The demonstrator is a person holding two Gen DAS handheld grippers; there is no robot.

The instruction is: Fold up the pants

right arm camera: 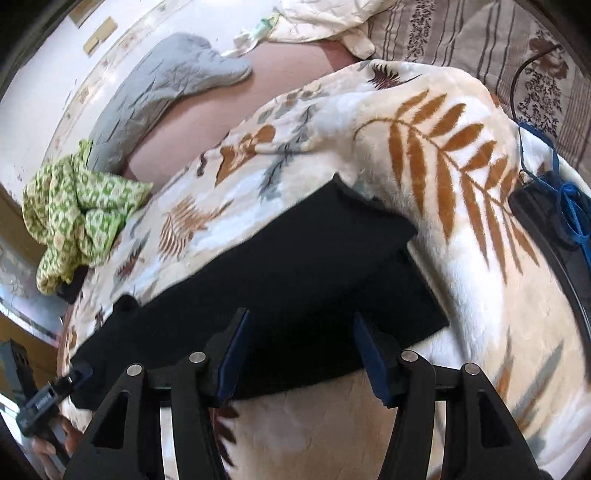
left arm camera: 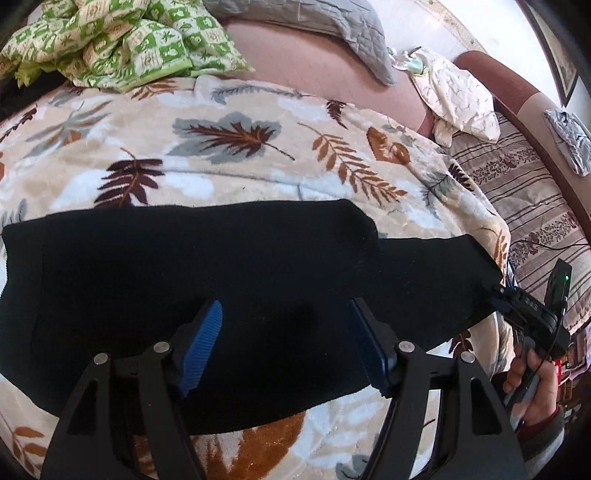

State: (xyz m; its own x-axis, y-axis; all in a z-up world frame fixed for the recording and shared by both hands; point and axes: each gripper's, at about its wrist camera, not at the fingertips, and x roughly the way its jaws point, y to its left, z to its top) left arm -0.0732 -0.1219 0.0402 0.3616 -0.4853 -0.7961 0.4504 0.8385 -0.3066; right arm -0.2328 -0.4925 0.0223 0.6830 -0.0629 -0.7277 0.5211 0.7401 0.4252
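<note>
**Pants lie crosswise under both pairs of fingers**

Nearest to where I stand, over the front edge of the bed, the left gripper (left arm camera: 286, 345) points down at the black pants (left arm camera: 184, 288), its blue pads spread apart with dark cloth showing in the gap. Nothing is pinched there; the pads stand clear of each other and I see no fold lifted between them. The right gripper (right arm camera: 301, 356) is likewise spread, a little narrower, and hangs over the near hem of the pants (right arm camera: 295, 280) with nothing caught in it. Whether either set of tips actually touches the cloth, I cannot tell.

The pants lie flat on the leaf-print blanket (left arm camera: 229, 140), already doubled so that one layer sits on another, stepped at one end. Their long axis runs side to side across both views, square to the line the fingers point along. Each gripper sits near one end of that length: in the left view the right gripper (left arm camera: 496, 295) is at the far right tip of the cloth, a hand (left arm camera: 532, 384) behind it. So each hand has its own end, and my guess is the next fold brings one end over toward the other.

Further back lie a green patterned cloth (left arm camera: 110, 40) and a grey quilted piece (left arm camera: 332, 29), well apart from the pants.
</note>
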